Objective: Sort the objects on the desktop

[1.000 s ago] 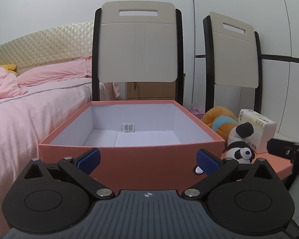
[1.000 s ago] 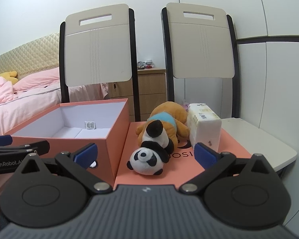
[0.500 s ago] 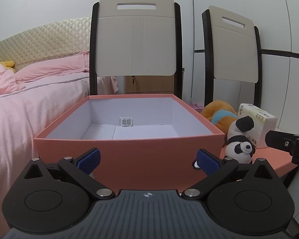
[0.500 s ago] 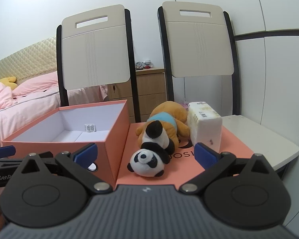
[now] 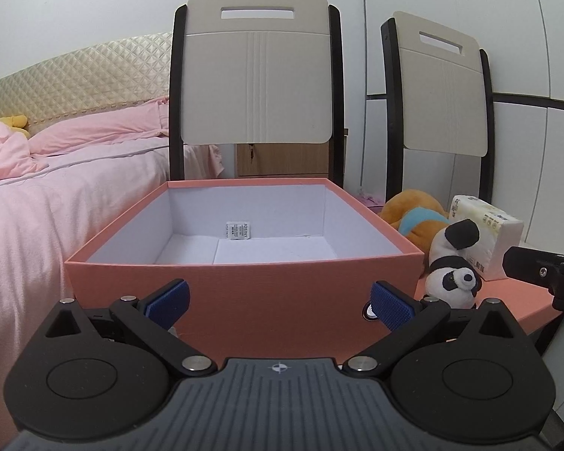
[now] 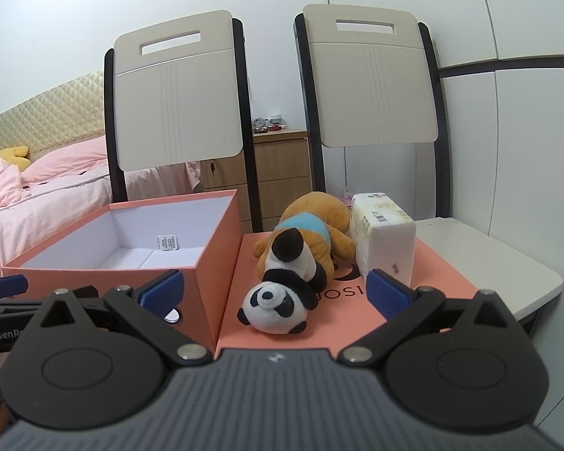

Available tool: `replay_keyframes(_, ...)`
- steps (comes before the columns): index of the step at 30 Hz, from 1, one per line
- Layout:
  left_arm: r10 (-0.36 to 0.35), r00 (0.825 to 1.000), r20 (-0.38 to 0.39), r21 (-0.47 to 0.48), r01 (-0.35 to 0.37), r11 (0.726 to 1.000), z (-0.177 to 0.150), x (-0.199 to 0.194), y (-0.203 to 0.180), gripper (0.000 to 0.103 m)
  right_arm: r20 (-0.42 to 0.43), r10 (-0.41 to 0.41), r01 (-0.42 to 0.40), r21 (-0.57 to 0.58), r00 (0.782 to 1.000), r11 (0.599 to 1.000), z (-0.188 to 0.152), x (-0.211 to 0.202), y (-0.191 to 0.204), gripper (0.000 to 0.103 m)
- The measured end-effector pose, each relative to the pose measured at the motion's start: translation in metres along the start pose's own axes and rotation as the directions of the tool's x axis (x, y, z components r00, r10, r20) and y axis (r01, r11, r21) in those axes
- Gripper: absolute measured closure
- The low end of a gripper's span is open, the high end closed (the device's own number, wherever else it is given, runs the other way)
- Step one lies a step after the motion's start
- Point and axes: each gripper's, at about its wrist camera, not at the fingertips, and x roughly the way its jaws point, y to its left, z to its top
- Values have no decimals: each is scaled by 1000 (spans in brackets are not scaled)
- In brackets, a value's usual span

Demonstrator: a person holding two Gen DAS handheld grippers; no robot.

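An open salmon-pink box (image 5: pixel 244 285) with a white inside stands in front of my left gripper (image 5: pixel 280 300), which is open and empty. The box holds only a small white sachet (image 5: pixel 238 230). In the right wrist view the box (image 6: pixel 203 285) is at the left. Beside it, on the flat pink lid (image 6: pixel 342 315), lie a panda plush (image 6: pixel 282 293), an orange plush with a blue shirt (image 6: pixel 312 221) and a white tissue pack (image 6: pixel 381 236). My right gripper (image 6: pixel 274 289) is open and empty, just short of the panda.
Two beige chairs with black frames (image 6: pixel 176 101) (image 6: pixel 368 75) stand behind the box and lid. A pink bed (image 5: pixel 37 195) lies at the left. A wooden drawer unit (image 6: pixel 282 173) stands behind. A white seat surface (image 6: pixel 481 255) carries the lid at the right.
Both grippers have risen and drawn slightly closer, so more of the box's inside shows. Nothing was taken hold of and the objects have not moved.
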Motion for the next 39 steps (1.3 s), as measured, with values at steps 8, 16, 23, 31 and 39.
replay_keyframes(8,0,1000,0,-1,0,1000,-1,-1,1,0,3,1,-1,0,1000,1000,0,0,1,0)
replay_keyframes(16,1,1000,2,1,-1,1000,1,-1,0,0,6,-1,1,-5,1000,1000,0,-1,2,0)
replay_keyframes(23,-5,1000,7,5,5,1000,0,-2,1,0,4,-7,7,-10,1000,1000,-1,-1,2,0)
replay_keyframes(31,-8,1000,28,11,8,1000,-1,-3,-4,0,8,-6,6,-21,1000,1000,2,-3,0,0)
replay_keyframes(39,-61,990,125,2,61,998,-6,-10,-10,0,9,-8,8,3,1000,1000,16,-3,-27,0)
